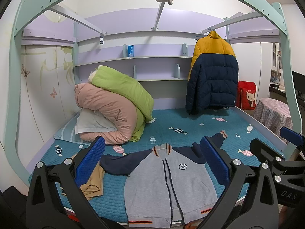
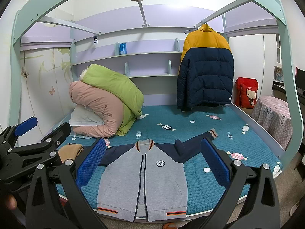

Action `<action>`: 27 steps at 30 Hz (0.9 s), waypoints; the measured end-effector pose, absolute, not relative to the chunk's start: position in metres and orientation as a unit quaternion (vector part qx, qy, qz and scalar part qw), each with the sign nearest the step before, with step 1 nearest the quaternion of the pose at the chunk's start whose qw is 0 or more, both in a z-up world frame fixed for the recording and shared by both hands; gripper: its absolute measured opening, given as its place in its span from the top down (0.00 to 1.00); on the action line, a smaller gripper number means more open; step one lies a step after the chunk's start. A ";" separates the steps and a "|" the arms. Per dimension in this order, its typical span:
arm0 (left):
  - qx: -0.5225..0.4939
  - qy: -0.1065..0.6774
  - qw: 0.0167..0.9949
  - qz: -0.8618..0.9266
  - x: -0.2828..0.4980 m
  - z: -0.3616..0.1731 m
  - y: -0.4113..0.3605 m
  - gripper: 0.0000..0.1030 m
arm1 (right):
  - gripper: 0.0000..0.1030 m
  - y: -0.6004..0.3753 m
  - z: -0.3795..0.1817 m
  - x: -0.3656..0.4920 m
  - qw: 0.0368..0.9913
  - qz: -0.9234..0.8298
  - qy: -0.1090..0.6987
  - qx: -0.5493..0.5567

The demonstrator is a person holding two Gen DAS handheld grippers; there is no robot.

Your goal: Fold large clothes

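A grey zip jacket with navy sleeves (image 1: 167, 187) lies flat, front up, on the teal bed cover (image 1: 171, 122); it also shows in the right wrist view (image 2: 144, 179). Its right-hand sleeve stretches out, its left sleeve lies partly behind my finger. My left gripper (image 1: 152, 162) is open and empty, held above the jacket near the bed's front edge. My right gripper (image 2: 152, 160) is open and empty at about the same height. Each gripper shows at the edge of the other's view.
A tan garment (image 1: 93, 183) lies left of the jacket. Folded pink and green quilts (image 1: 114, 103) are stacked at the back left. A yellow and navy puffer jacket (image 1: 211, 72) hangs at the back right. A covered stool (image 1: 274, 114) stands right of the bed.
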State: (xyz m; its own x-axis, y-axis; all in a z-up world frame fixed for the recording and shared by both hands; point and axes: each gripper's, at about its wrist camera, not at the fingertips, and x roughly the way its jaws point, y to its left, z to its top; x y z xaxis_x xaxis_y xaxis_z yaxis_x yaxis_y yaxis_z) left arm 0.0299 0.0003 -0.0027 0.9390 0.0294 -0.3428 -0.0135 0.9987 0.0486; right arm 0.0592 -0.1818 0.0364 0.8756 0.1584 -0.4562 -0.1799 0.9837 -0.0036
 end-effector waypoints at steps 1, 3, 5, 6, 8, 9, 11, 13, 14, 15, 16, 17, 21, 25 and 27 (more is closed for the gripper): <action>0.022 0.175 0.984 0.010 0.030 -0.002 0.001 0.03 | 0.07 -0.182 0.037 0.059 0.968 0.087 0.234 -0.023; 0.023 0.174 0.984 0.011 0.030 -0.002 0.000 0.03 | 0.07 -0.181 0.037 0.059 0.968 0.087 0.233 -0.024; 0.023 0.173 0.985 0.011 0.029 -0.001 0.000 0.03 | 0.07 -0.181 0.036 0.058 0.969 0.087 0.231 -0.025; 0.022 0.173 0.985 0.010 0.029 -0.001 0.000 0.03 | 0.07 -0.181 0.036 0.058 0.969 0.087 0.231 -0.025; 0.022 0.174 0.984 0.011 0.029 0.000 0.000 0.03 | 0.07 -0.180 0.037 0.058 0.969 0.087 0.231 -0.025; 0.023 0.174 0.984 0.011 0.029 0.000 -0.001 0.03 | 0.07 -0.179 0.037 0.057 0.969 0.087 0.230 -0.025; 0.023 0.174 0.984 0.011 0.029 0.001 0.000 0.03 | 0.07 -0.179 0.036 0.057 0.969 0.087 0.230 -0.025; 0.023 0.173 0.985 0.012 0.029 0.001 0.000 0.03 | 0.07 -0.179 0.037 0.056 0.969 0.088 0.230 -0.024; 0.023 0.173 0.985 0.012 0.029 0.002 0.000 0.03 | 0.07 -0.178 0.037 0.056 0.969 0.089 0.229 -0.024; 0.023 0.173 0.985 0.012 0.029 0.002 -0.001 0.03 | 0.07 -0.178 0.037 0.055 0.969 0.089 0.229 -0.024; 0.022 0.173 0.985 0.013 0.029 0.003 -0.001 0.03 | 0.07 -0.178 0.037 0.056 0.969 0.089 0.230 -0.024; 0.022 0.172 0.985 0.012 0.029 0.003 0.000 0.03 | 0.07 -0.178 0.038 0.056 0.969 0.089 0.229 -0.024; 0.022 0.172 0.985 0.013 0.029 0.002 0.000 0.03 | 0.07 -0.178 0.038 0.056 0.969 0.089 0.230 -0.024; 0.022 0.173 0.985 0.012 0.029 0.002 0.001 0.03 | 0.07 -0.178 0.038 0.056 0.969 0.088 0.229 -0.024; 0.021 0.172 0.985 0.012 0.029 0.002 0.000 0.03 | 0.07 -0.178 0.038 0.056 0.969 0.088 0.230 -0.025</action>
